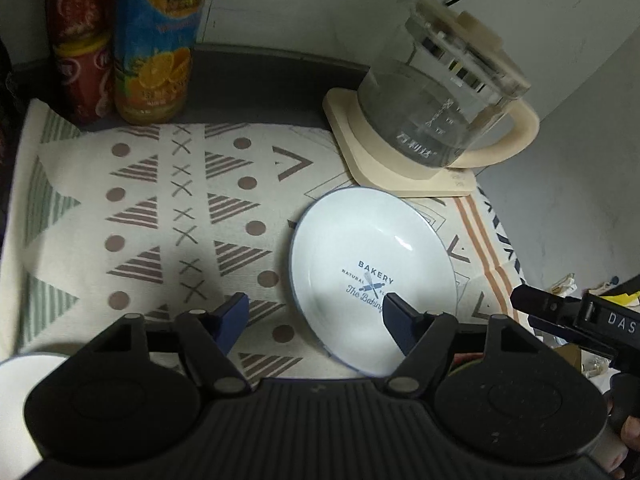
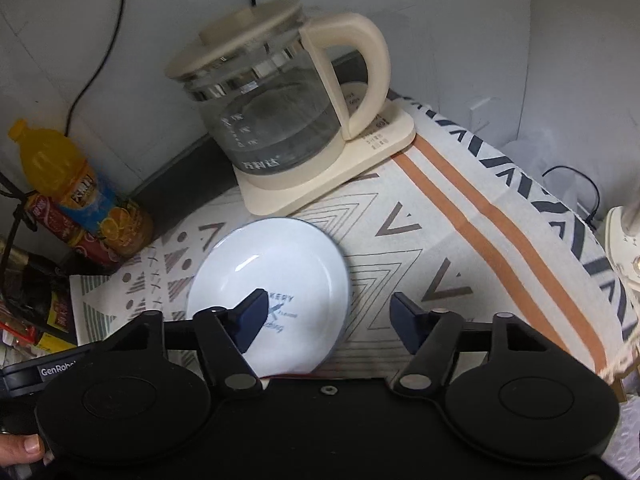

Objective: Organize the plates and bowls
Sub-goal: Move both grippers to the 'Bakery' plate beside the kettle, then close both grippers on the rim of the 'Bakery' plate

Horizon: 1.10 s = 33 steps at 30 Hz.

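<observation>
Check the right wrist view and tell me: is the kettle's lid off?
No, the cream lid sits closed on top of the glass kettle, which stands on its base behind the white plate.

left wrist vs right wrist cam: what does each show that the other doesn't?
Only left wrist: a second white dish at the lower left edge, and the right gripper entering from the right.

Only right wrist: the orange bottle's cap and top, a cream appliance at the right edge, clutter at far left.

Both: the plate on the patterned cloth, the glass kettle on its base, the orange bottle and red cans. The left gripper is open too.
</observation>
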Motion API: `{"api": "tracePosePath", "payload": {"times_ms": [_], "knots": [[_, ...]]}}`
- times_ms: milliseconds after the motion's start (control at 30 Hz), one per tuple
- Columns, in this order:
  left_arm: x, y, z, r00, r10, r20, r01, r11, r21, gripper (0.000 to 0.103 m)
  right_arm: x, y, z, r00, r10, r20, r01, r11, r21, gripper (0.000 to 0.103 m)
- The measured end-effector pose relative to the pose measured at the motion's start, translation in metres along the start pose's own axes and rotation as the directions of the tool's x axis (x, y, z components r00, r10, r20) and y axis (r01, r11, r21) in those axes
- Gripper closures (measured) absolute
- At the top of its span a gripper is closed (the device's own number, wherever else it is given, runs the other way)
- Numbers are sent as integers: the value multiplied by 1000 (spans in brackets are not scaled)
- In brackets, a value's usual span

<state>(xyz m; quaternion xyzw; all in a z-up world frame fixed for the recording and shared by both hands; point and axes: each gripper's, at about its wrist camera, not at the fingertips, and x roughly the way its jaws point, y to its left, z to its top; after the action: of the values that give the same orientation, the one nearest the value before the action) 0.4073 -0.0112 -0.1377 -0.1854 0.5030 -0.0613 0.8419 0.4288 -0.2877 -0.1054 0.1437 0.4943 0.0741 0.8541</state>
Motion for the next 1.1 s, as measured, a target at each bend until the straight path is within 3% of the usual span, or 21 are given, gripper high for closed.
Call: {"api": "tracePosePath", "payload": {"times_ms": [133,200,400,533,633,700,967,1100], "knots": [[13,-6,0,1000,-7,0,7,999,-45,34,16,-8,15,999,24,-45,-25,999,-42,45],[20,-9,0,1000,1,-10,-2,998,-61,43,25,-12,21,997,31,-64,-34,998,-48,46],[34,-13,-3,999,30,-15,-32,993,-112,56,56,-21,36,988,52,-142,-67,992,-105,57],[36,-14,-4,997,69,19,-66,990,-124,57,79,-22,40,975,61,-214,-99,980,-174,58],[37,-10,-3,996,84,16,-80,984,-158,63,91,-22,41,962,85,-259,-137,972,-192,62],[39,-7,-3,996,93,2,-91,980,-176,70,98,-20,41,955,101,-280,-162,966,-204,62],[51,-5,-9,993,111,-49,-119,969,-217,79,120,-14,34,918,137,-372,-241,938,-249,76],[58,-4,-11,991,111,-72,-125,966,-226,85,123,-14,35,913,157,-376,-267,927,-263,79]]}}
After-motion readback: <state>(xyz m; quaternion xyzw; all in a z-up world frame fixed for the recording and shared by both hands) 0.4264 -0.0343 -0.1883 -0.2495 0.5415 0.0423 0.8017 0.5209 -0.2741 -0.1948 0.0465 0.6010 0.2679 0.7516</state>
